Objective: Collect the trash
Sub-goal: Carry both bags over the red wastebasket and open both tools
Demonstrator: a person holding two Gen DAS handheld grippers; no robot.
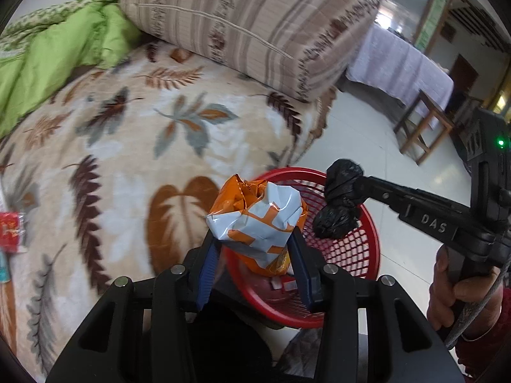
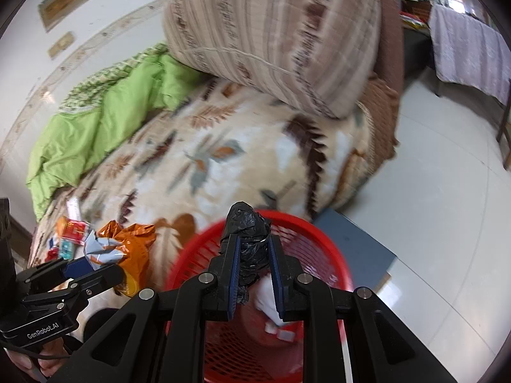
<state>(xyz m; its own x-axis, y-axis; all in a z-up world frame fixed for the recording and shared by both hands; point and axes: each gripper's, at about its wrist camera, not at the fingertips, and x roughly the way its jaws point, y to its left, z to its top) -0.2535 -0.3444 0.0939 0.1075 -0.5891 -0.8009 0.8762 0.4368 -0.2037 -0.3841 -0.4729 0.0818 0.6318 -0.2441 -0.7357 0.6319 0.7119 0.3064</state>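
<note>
A crumpled orange-and-white snack wrapper (image 1: 255, 220) is clamped in the left gripper (image 1: 255, 255) just above the red mesh basket's (image 1: 361, 255) near rim. A knotted black plastic bag (image 2: 247, 242), apparently upright, is pinched in the right gripper (image 2: 254, 271), held directly over the basket opening.

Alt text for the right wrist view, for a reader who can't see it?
The right tongs grip a black wad over a red basket that stands on the floor beside a leaf-patterned bed. At lower left, the left tongs hold an orange-and-white wrapper, with more litter on the bed behind.
</note>
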